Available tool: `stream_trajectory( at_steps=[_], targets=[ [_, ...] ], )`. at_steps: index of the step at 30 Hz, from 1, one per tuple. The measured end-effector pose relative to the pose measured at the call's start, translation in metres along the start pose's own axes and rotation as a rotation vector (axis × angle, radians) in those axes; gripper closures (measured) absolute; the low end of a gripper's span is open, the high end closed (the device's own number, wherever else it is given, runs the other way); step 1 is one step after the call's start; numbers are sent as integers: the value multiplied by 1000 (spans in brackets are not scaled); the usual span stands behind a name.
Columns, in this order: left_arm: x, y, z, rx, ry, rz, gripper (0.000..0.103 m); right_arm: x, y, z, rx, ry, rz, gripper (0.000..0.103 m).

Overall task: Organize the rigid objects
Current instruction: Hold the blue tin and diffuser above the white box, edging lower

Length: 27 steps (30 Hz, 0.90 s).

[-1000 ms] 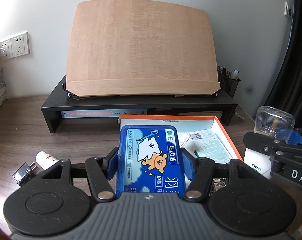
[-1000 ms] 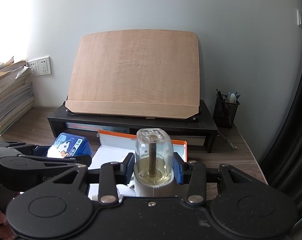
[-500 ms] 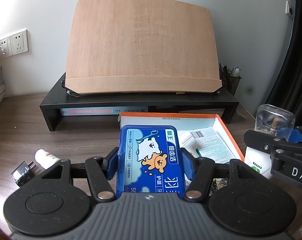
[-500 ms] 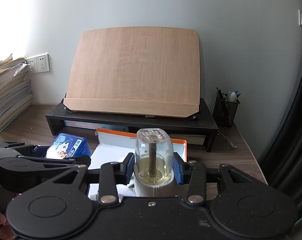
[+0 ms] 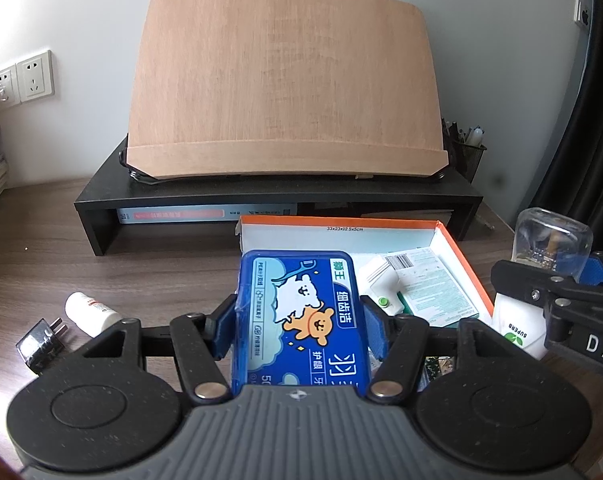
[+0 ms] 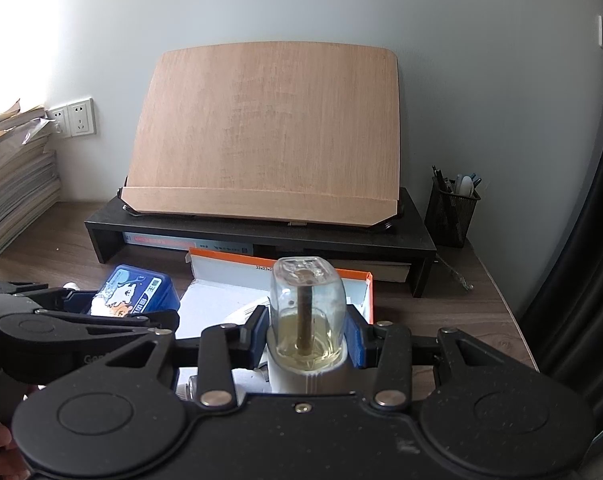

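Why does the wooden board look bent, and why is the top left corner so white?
Left wrist view: the fisheye lens bows the wooden board; daylight washes out the wall by the sockets. Right wrist view: same curving, glare above the paper stack, dark rounded corners.

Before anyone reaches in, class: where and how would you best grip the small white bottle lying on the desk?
Grip the white bottle across its round body, near the middle, coming from above. It lies on its side on the desk, so its ends point along the surface and only the curved flanks give two opposite faces. Keep clear of the plug lying close beside it.
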State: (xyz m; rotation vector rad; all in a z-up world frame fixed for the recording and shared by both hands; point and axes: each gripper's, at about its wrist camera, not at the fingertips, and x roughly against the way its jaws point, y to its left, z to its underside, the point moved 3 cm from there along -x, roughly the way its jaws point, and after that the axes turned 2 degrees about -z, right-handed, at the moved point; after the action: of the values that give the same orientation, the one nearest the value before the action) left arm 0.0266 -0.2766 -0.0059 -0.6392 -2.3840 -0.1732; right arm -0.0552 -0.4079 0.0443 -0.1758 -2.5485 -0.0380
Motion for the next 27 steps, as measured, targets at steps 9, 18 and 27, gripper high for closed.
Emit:
stream_trajectory(
  at_steps=[9,18,27],
  targets=[
    [-5,1,0,-1,10,2,40,-6,1,0,2,15,-3,53],
    [-10,4,1,2,23,0,40,-11,0,0,5,26,-2,53],
    [-15,3,2,4,30,-1,40,-14,1,0,5,35,-3,53]
  ],
)
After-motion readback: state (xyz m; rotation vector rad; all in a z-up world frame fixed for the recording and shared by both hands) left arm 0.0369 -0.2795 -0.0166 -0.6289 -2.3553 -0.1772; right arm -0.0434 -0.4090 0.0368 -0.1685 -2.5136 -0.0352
